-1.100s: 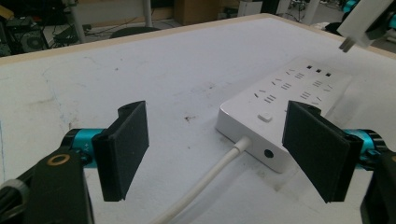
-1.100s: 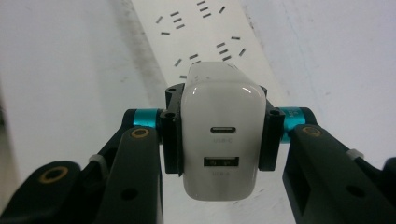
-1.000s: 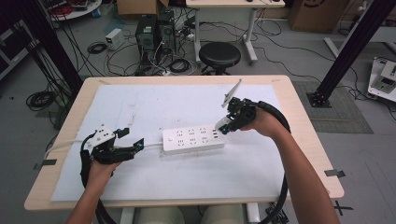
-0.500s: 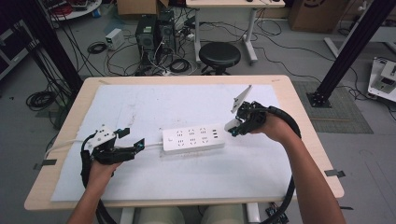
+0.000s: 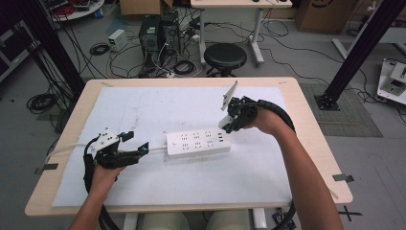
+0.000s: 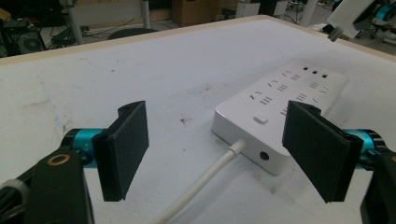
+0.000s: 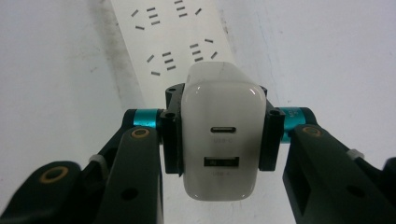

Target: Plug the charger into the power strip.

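The right gripper is clamped on a white USB charger, its two black jaws pressing the charger's flat sides. In the right gripper view the charger is a glossy, rounded white block. The face turned to the camera carries two ports one above the other: a small oval USB-C port on top and a wider rectangular USB-A port beneath, each with faint grey lettering under it. In the high view the right gripper holds the charger just above the right end of a white power strip, and in the left gripper view the charger hangs above the table with a metal prong showing at its lower end.

The power strip lies flat near the middle of the white mat that covers the wooden table. Its top shows rows of slotted sockets, a few small square ports at the far end and a small white button at the near end, seen in the left gripper view. A white cable leaves that near end and runs toward the left gripper.

The left gripper rests low on the mat just left of the strip. Its jaws stand apart with nothing pressed between them, and the cable passes below the gap.
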Demonstrator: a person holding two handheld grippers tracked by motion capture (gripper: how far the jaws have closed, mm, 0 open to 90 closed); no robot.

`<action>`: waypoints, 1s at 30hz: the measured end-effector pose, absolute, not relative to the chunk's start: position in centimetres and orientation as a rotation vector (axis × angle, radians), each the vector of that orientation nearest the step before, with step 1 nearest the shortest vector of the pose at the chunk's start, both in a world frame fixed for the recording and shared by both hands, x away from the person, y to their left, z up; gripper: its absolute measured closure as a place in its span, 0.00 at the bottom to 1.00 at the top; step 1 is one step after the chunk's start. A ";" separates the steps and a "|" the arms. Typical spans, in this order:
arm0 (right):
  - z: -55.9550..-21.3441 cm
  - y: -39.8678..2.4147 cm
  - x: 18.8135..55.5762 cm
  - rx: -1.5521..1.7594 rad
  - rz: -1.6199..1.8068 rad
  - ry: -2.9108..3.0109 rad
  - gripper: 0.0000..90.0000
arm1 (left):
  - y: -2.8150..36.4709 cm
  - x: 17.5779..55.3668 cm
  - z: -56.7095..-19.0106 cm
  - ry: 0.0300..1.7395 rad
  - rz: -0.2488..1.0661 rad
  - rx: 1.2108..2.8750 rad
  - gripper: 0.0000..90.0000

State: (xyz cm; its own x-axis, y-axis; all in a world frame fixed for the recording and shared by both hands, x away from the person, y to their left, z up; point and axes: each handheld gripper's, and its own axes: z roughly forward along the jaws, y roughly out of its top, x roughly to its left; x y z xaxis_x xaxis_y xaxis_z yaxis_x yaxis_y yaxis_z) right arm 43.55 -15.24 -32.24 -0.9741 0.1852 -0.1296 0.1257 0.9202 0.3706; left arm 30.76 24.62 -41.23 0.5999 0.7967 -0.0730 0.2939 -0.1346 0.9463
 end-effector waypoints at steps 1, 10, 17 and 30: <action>-32.3 -15.0 43.7 0.226 0.547 2.922 0.70 | 24.6 30.8 -41.2 0.905 0.557 1.705 0.25; -33.0 -11.9 44.5 0.131 0.539 2.959 0.70 | 24.7 30.8 -41.3 0.904 0.555 1.701 0.25; -33.7 -10.8 44.8 0.086 0.512 2.978 0.70 | 24.9 30.7 -41.4 0.907 0.556 1.700 0.25; -35.2 -9.9 45.3 0.015 0.429 3.004 0.70 | 25.0 30.6 -41.4 0.909 0.552 1.694 0.25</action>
State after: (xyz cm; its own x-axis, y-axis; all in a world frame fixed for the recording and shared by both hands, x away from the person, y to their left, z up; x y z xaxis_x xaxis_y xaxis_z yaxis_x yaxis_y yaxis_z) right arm 45.31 -9.92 -35.24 -0.9942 0.0249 -0.1045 -0.0054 0.9601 0.2795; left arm 30.56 25.05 -41.44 0.5998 0.7959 -0.0824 0.2942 -0.1236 0.9477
